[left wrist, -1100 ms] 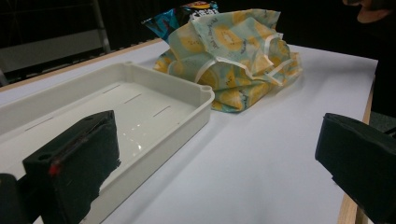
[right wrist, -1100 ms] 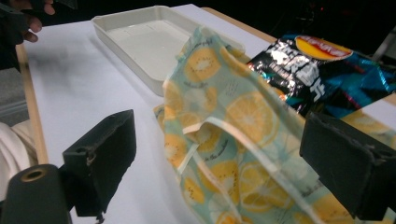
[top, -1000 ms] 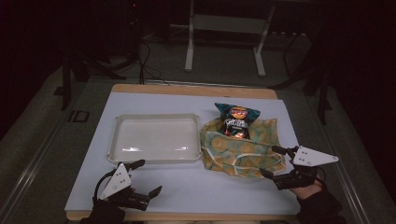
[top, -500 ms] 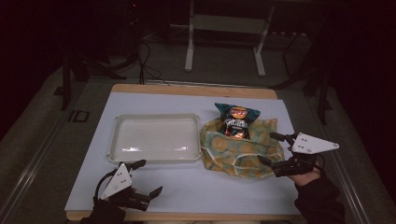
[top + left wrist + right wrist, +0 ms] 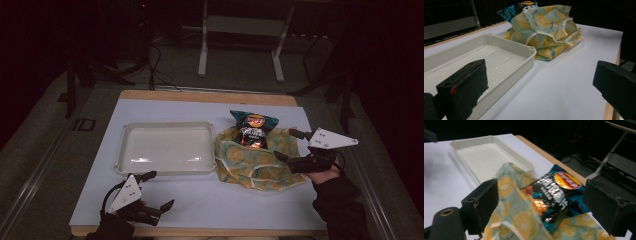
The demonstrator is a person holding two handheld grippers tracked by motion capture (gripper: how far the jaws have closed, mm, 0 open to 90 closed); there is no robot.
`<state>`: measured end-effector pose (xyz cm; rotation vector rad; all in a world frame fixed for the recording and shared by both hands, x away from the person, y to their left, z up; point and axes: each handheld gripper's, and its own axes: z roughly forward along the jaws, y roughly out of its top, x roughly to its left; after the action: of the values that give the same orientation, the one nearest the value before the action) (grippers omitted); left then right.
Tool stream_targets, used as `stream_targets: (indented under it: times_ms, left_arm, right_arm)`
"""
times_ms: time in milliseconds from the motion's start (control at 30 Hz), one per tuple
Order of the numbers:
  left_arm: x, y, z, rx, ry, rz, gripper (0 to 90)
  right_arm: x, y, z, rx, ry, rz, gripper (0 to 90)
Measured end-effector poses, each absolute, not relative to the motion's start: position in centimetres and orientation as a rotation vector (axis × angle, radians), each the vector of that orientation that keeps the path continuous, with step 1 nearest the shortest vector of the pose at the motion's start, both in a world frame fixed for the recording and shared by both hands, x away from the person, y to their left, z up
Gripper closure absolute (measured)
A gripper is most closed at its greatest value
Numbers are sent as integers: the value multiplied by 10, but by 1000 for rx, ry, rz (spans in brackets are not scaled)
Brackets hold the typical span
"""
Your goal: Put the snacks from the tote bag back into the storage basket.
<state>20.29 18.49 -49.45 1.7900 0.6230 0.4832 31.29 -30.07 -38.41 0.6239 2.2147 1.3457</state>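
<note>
A blue and black chip bag (image 5: 252, 127) pokes out of the far side of a crumpled lemon-print cloth bag (image 5: 255, 165) on the white table. My right gripper (image 5: 285, 144) is open at the cloth bag's right edge. In the right gripper view its jaws stand wide on either side of the chip bag (image 5: 554, 192), with the cloth (image 5: 516, 220) beneath them. My left gripper (image 5: 159, 190) is open near the table's front edge, just in front of the white tray (image 5: 165, 150). The left gripper view looks past the tray's corner (image 5: 524, 50) to the cloth bag (image 5: 549, 30).
The tray sits left of the cloth bag with nothing in it. The wooden table edge (image 5: 210, 95) runs along the far side, with a metal stand (image 5: 240, 25) and cables on the dark floor beyond. Bare white tabletop (image 5: 240, 205) lies between the two grippers.
My right gripper has moved away from the front edge and in toward the cloth bag's right side. The left gripper has hardly moved.
</note>
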Motion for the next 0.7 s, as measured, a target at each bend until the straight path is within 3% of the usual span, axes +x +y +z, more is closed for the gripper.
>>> stream_targets:
  times_ms: [700]
  left_arm:
    - [204,185,-495,1795,620,475,2]
  right_arm:
    - [363,-307,-381,721,2178,1288,198]
